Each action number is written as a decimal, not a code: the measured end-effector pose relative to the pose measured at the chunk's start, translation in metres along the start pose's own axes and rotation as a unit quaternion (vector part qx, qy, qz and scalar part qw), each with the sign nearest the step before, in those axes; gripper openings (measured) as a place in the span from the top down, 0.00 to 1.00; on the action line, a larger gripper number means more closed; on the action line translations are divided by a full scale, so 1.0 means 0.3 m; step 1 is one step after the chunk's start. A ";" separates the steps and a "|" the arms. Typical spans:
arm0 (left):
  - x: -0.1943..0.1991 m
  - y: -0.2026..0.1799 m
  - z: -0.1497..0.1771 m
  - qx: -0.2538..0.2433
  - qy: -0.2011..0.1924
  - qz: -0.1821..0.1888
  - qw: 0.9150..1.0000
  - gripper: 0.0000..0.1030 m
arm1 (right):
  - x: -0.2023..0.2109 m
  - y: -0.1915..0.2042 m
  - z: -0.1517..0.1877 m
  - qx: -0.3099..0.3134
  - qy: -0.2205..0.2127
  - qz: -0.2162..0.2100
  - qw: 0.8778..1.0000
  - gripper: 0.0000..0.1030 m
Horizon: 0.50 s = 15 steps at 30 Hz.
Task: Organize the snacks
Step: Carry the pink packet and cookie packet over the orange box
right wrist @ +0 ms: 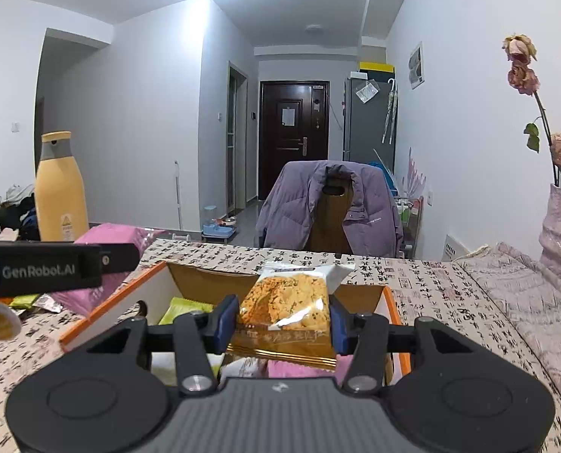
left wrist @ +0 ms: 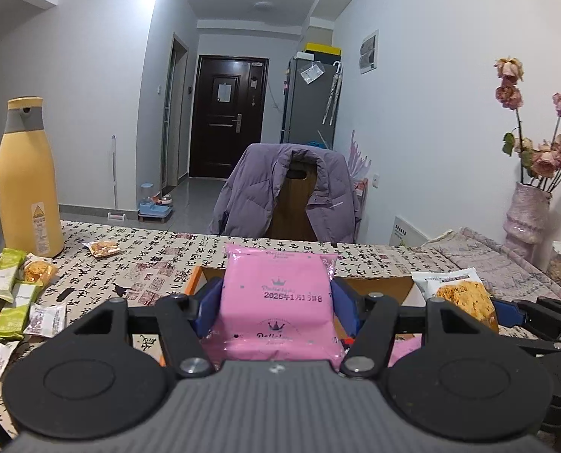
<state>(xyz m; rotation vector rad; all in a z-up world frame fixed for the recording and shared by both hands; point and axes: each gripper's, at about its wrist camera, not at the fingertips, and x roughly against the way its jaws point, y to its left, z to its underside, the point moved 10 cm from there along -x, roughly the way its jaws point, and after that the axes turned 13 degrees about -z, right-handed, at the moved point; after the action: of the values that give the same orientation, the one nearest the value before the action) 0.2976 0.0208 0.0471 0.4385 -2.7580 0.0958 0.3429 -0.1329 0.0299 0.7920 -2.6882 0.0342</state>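
Both packets gripped over the box

Your left gripper point(left wrist: 276, 302) clamps the pink packet point(left wrist: 276, 298), your right gripper point(right wrist: 285, 324) the cracker packet point(right wrist: 286, 309), above the box point(right wrist: 110, 302); slick wrappers could slip and land outside it.

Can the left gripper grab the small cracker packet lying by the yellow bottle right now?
Probably not yet: the left gripper is shut on the pink packet, so its fingers are occupied. The cracker packet itself lies uncovered beside the yellow bottle.
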 end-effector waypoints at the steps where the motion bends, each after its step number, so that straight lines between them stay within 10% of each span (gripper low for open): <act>1: -0.018 -0.003 0.003 0.000 0.003 -0.002 1.000 0.39 | -0.018 -0.008 0.003 -0.001 0.003 0.002 1.000 0.53; 15: -0.185 -0.002 0.131 -0.012 0.035 -0.018 0.999 0.39 | -0.148 -0.090 0.136 -0.029 0.037 0.000 0.999 0.53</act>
<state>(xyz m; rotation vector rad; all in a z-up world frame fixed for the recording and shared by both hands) 0.3344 0.0317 -0.0090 0.4680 -2.6782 0.0675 0.3796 -0.1373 -0.0250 0.7578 -2.6079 -0.0140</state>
